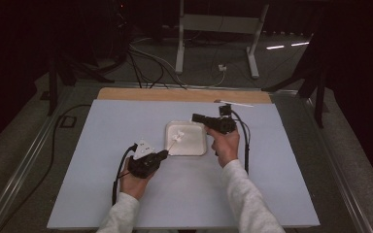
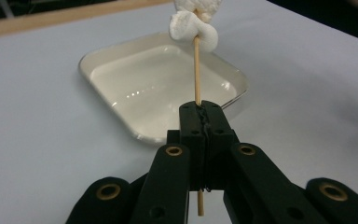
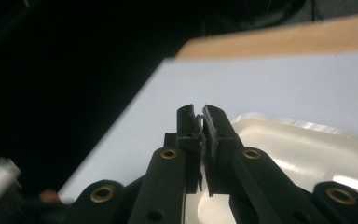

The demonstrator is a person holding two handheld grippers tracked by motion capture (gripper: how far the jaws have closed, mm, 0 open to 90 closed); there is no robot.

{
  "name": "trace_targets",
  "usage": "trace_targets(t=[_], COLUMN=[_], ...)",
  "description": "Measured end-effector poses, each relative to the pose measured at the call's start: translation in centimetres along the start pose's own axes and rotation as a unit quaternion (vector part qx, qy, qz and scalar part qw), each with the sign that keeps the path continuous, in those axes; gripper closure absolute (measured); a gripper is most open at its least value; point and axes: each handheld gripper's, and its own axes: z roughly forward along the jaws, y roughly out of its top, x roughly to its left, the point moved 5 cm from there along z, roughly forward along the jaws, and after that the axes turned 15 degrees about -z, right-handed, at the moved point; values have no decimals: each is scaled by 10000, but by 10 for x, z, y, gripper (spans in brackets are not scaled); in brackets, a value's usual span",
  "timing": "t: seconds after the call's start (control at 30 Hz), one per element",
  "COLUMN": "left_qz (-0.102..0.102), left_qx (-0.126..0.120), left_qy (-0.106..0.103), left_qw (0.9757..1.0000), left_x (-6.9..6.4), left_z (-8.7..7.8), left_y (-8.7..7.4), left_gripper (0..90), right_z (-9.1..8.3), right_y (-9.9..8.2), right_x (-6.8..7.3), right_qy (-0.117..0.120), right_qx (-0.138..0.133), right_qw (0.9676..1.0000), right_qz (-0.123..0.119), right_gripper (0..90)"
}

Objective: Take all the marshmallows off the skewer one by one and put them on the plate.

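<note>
Right now a thin wooden skewer (image 2: 196, 70) with two marshmallows (image 2: 193, 24) at its far end juts forward from my left claw (image 2: 203, 108), clamped tight, over the white tray (image 2: 98, 56). My right claw (image 3: 201, 113) is closed on nothing, above the tray's far side. Risk: the skewer could pivot or snap; the marshmallows may slide off.

- the skewer (image 2: 196, 70) clamped in the left gripper (image 2: 204, 112) looks like thin, pale, matt wood.
- the marshmallows (image 2: 193, 23) at its far end look soft, white and powdery-matt.
- the tray (image 2: 121, 112) beyond the jaws is white, smooth, glossy.
- the table (image 2: 32, 140) under it is matt pale blue.
- the gripper's jaws look like matt black plastic with brass-coloured eyelets.
</note>
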Motion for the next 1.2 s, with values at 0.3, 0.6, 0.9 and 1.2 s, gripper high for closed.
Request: trace_targets(t=[0.3,0.6,0.9,1.2], left_qz=[-270,-343,-375,-411], left_qx=[-207,-249,-229,-217], left_qy=[-32,-83,-100,-82], left_qw=[9994,9991,9990,9989], left_x=[4,5,4,6], left_z=[-4,-5,-3,-2], left_y=[5,7,6,6], left_gripper=[900,900,900,900], right_z=[-7,10,30,37], right_y=[-7,-23,-50,-59], right_x=[-15,-17,-19,-20], right_qy=[-88,-273,-606,-636], right_qx=[239,583,1195,1377], right_qw=[9996,9976,9894,9867], right_qz=[-95,-252,-556,-589], right_gripper=[848,844,838,682])
